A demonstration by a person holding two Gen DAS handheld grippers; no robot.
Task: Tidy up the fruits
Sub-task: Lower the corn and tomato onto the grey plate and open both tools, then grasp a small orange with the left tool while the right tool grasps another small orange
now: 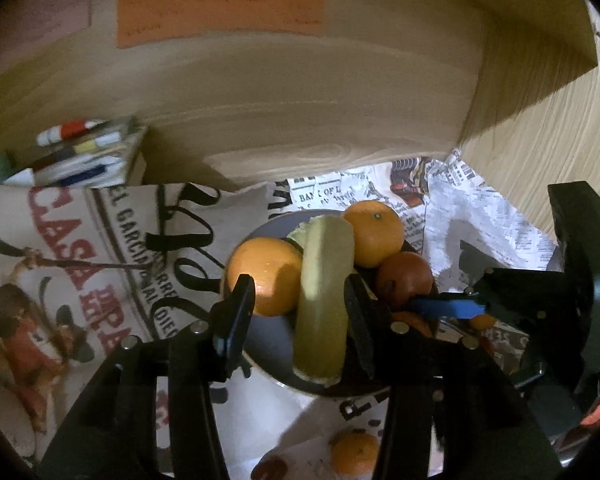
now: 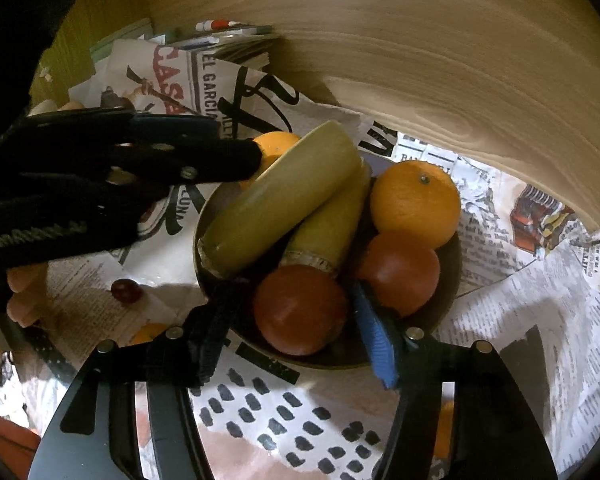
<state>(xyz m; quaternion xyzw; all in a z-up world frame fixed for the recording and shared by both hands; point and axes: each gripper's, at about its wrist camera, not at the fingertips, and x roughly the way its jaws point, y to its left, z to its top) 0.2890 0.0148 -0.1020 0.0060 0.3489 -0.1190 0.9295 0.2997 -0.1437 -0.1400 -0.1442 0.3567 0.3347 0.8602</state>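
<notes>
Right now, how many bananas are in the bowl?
2: one banana lies on top, angled across the bowl; the second banana sits beneath it. More may be hidden.

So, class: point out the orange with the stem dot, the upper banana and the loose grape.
orange (image 2: 416,204): right wrist view, middle of its peel.
upper banana (image 2: 284,196): right wrist view, middle of its length.
grape (image 2: 126,290): right wrist view, its centre, on the newspaper beside the bowl (image 2: 452,276), its rim.
</notes>
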